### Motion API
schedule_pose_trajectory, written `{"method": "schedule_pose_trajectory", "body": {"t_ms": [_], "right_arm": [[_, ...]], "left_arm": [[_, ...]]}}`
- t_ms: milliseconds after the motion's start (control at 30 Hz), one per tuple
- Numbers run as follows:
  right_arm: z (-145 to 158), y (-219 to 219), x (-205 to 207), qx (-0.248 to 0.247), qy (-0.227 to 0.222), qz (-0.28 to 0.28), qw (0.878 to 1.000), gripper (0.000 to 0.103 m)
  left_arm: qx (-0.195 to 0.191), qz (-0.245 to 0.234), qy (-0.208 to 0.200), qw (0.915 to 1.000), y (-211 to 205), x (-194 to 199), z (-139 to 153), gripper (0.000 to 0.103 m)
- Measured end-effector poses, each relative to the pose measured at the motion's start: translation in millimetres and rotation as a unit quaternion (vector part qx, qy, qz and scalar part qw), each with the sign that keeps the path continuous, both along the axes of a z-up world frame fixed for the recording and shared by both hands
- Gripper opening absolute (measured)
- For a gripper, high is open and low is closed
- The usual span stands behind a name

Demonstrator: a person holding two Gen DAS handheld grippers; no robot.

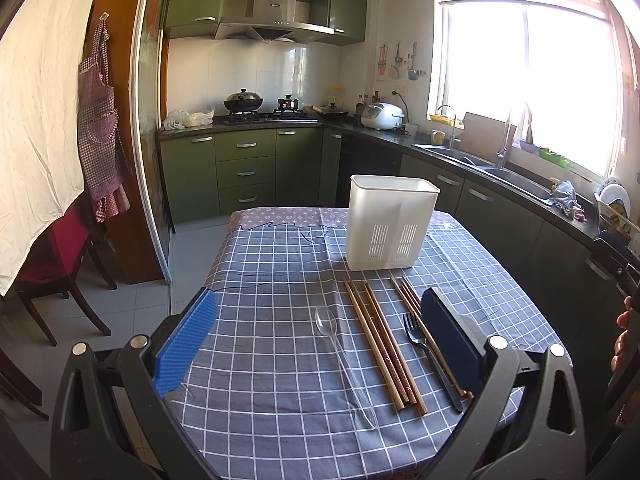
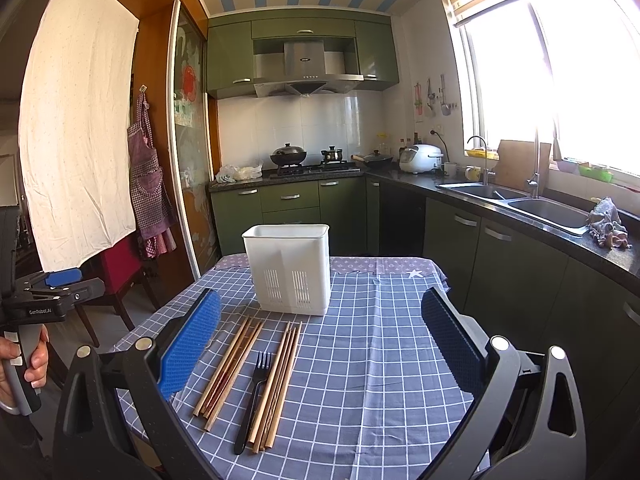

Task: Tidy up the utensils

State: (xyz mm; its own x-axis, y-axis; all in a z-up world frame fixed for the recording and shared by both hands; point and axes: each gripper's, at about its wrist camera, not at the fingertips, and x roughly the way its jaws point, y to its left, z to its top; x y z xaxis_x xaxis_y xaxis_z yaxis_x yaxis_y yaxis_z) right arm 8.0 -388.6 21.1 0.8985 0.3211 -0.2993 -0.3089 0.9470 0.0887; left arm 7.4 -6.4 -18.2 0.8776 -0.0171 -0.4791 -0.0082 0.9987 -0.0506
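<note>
White slotted utensil holder (image 2: 289, 268), upright, interior unseen

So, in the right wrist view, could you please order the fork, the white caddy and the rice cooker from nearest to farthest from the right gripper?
1. Fork: on the cloth, low left between the open right gripper fingers.
2. White caddy: upright, mid-table beyond the chopsticks.
3. Rice cooker: on the far counter, right of the stove.

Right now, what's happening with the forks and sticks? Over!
Both grippers open, empty. Chopsticks, black fork, clear spoon flat on table. White holder unobstructed.
</note>
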Motion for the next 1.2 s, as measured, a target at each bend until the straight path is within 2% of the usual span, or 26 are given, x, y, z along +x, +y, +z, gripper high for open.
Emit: {"method": "schedule_pose_trajectory", "body": {"t_ms": [900,1033,1200], "right_arm": [[-8,4,8,-0.008,0.014,0.003,1.0,0.099],[-11,9,16,-0.025,0.026,-0.005,0.999,0.099],[-17,18,36,-0.082,0.049,-0.026,0.995,0.099]], "left_arm": [[-0.002,-0.003,0.008,1.0,2,3,0,0.097],[-0.003,-0.007,0.03,0.9995,0,16,-6,0.097],[0.0,-0.007,0.103,0.9946,0,50,-27,0.097]]}}
